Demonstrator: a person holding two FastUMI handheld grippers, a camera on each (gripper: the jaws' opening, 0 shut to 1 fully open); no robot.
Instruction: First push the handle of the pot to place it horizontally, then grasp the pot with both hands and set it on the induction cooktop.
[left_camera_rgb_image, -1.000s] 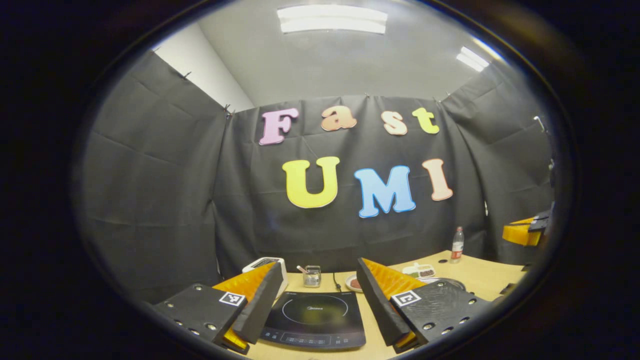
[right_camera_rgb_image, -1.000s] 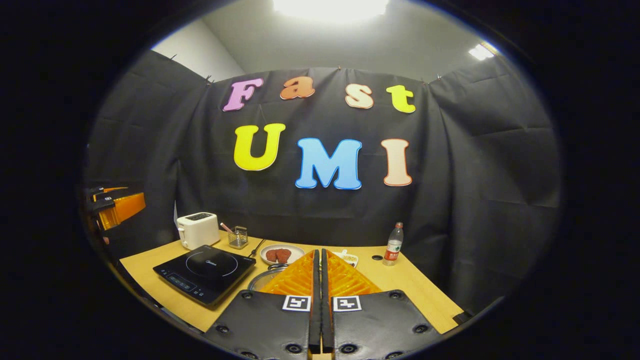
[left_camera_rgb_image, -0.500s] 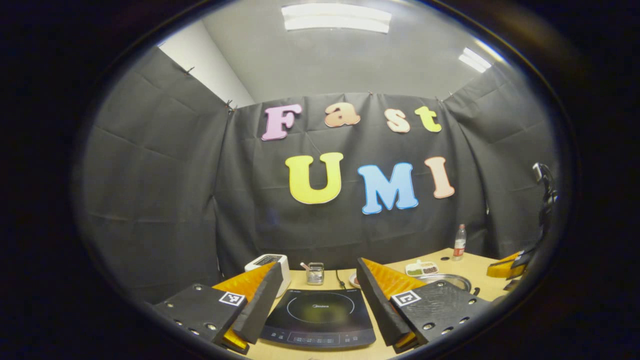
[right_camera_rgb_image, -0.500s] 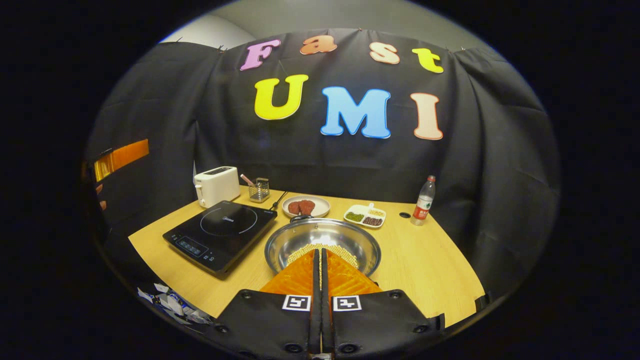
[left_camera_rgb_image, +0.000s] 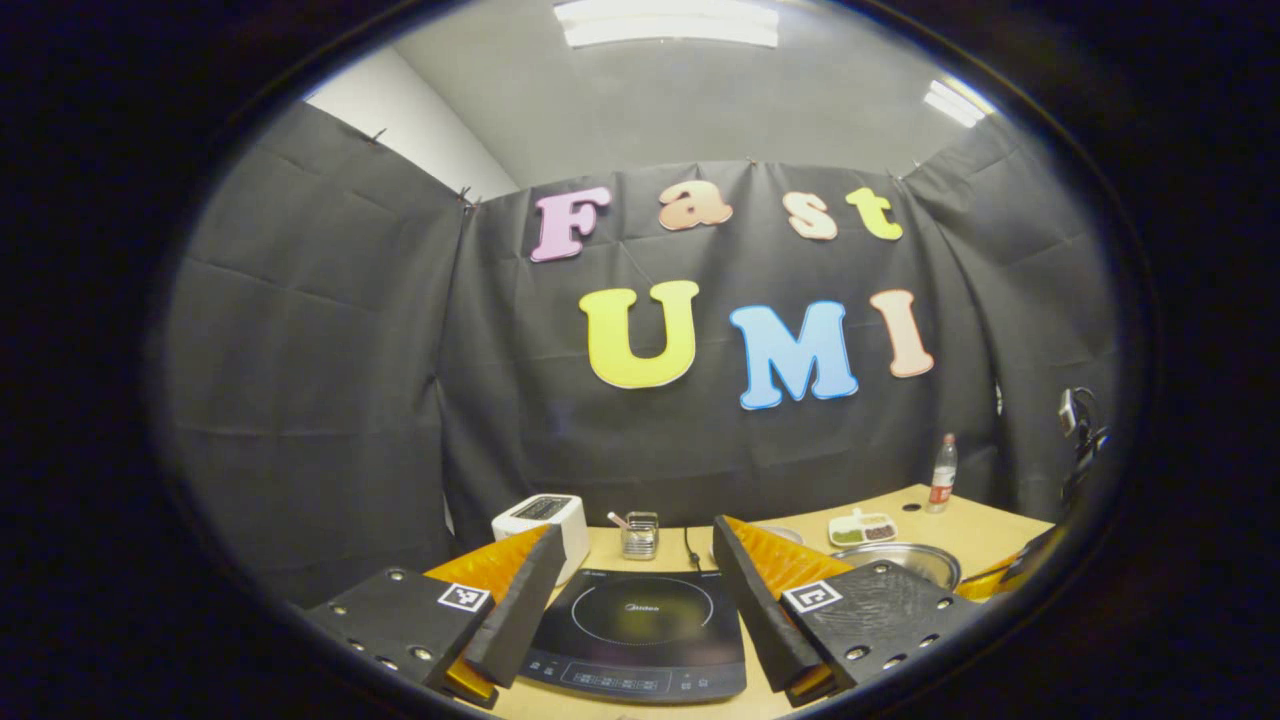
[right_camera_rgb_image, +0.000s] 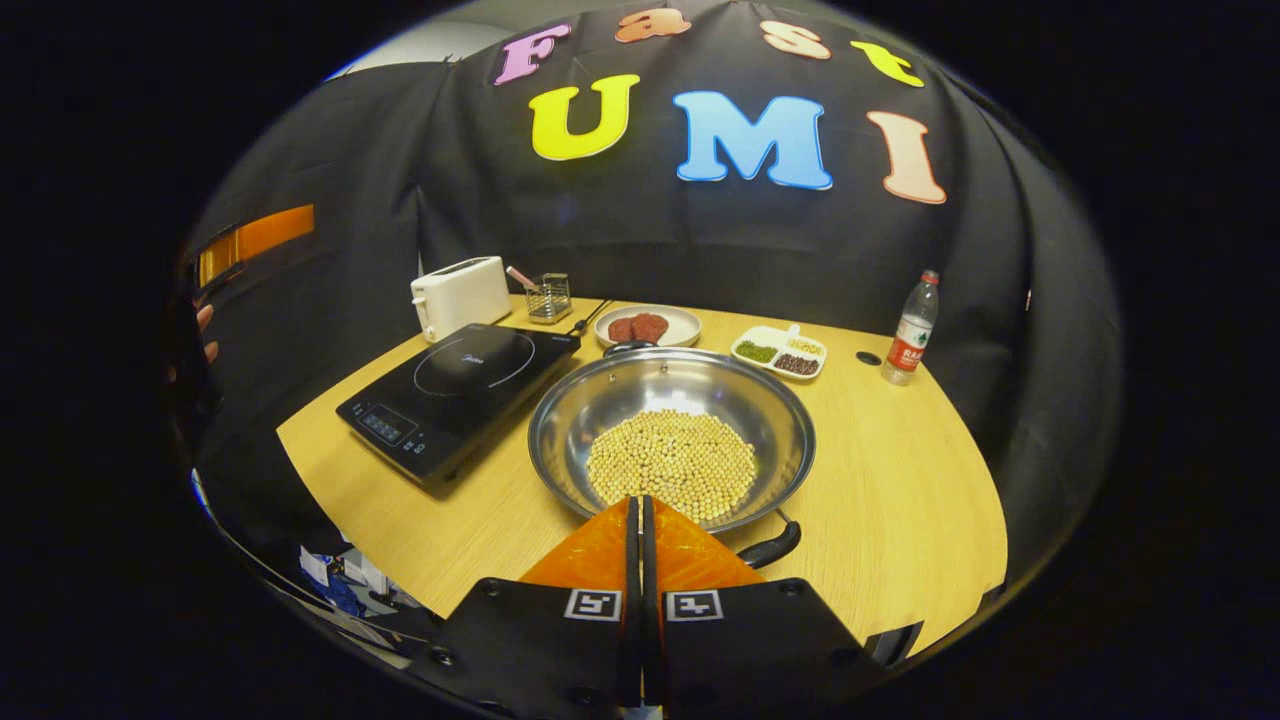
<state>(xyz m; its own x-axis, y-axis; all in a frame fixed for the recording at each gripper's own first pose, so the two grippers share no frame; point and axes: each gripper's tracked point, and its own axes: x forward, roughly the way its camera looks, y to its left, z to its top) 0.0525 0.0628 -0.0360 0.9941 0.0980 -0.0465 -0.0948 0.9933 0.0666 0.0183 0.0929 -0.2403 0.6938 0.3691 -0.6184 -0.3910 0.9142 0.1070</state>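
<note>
Item: round stainless-steel pot (right_camera_rgb_image: 670, 430) holding pale beans, on the wooden worktop (right_camera_rgb_image: 900, 480) beside the black induction cooktop (right_camera_rgb_image: 460, 385). Black handle (right_camera_rgb_image: 768, 547) nearest the right gripper (right_camera_rgb_image: 640, 515), fingers together. Left gripper (left_camera_rgb_image: 630, 560), fingers apart, above cooktop. Risk: a hard shove likely slides the pot, spilling beans.

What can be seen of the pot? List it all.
The pot is a wide, shallow, shiny metal pan, upright on the wooden table just right of the induction cooktop. A layer of pale round beans covers its bottom. A dark handle juts from its near rim, and a small loop handle sits on the far rim. The shut right gripper hovers at the near rim; contact is unclear.
</note>
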